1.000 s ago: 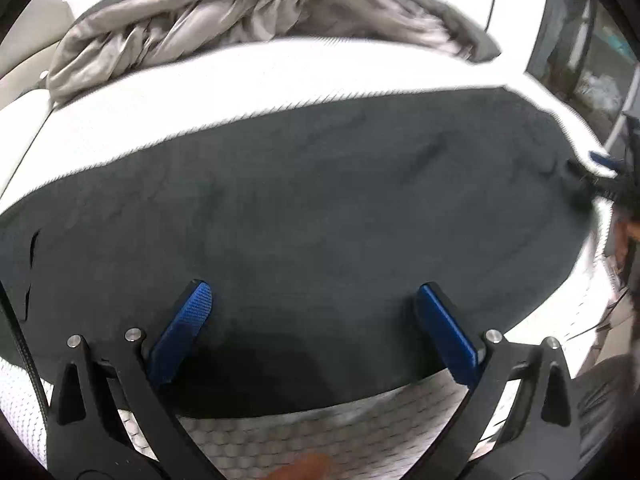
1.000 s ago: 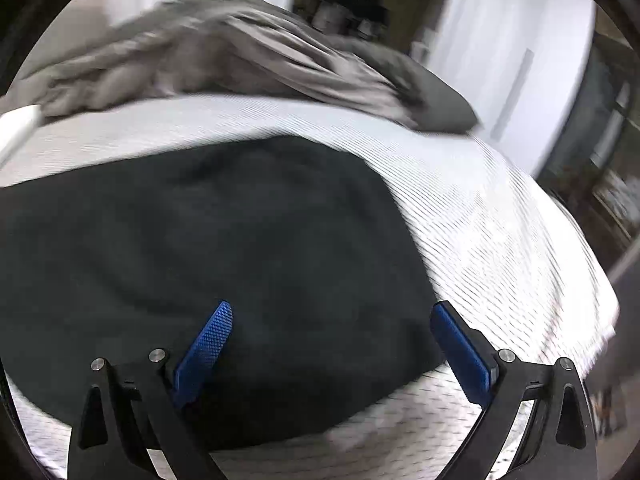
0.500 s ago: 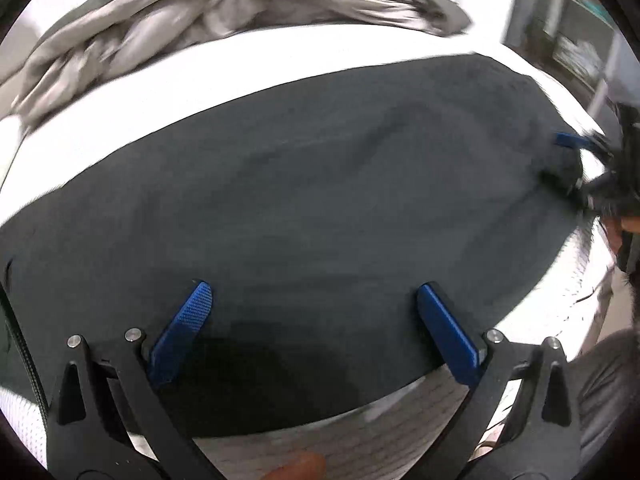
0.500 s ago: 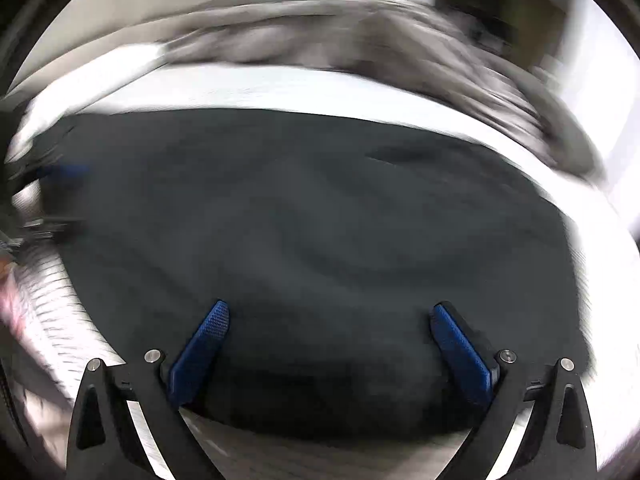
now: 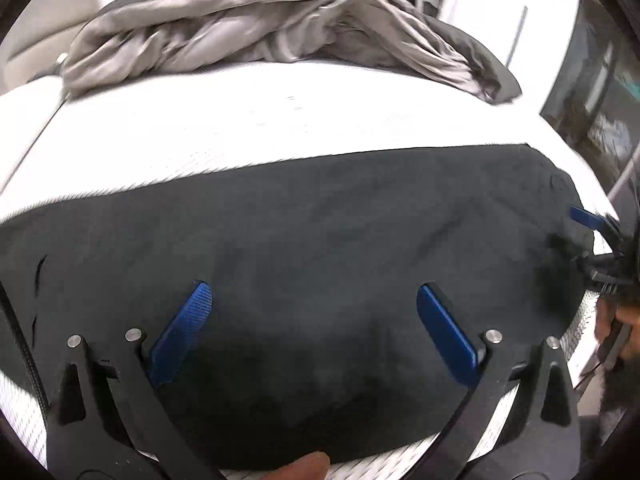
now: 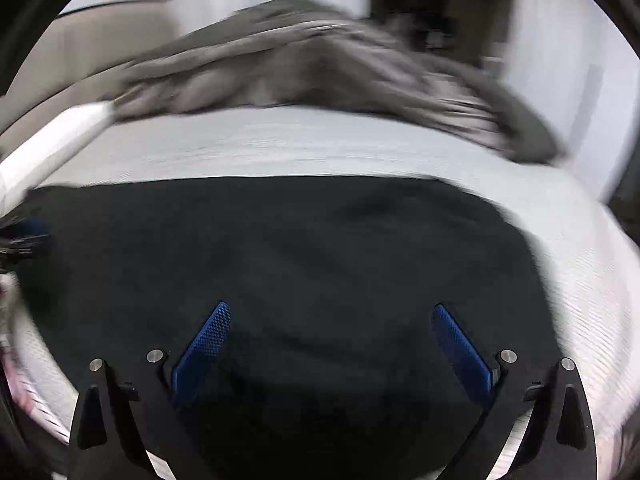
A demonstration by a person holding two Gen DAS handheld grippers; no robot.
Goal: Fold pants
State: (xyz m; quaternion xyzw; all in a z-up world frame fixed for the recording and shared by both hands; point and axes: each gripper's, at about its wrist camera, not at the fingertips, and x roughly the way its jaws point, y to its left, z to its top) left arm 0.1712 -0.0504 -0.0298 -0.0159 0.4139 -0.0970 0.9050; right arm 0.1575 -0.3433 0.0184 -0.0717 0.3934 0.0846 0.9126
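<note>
Pants (image 5: 304,264) flat, apparently beneath both spread tongs

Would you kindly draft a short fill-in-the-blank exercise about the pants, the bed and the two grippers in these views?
1. The pants spread on the bed are ____ in colour.
2. The left gripper has its jaws ____, holding nothing.
3. The pads of the right gripper are ____ in colour.
4. The crumpled blanket lies ____ the pants on the white mattress.

Missing words: black; open; blue; beyond
</note>
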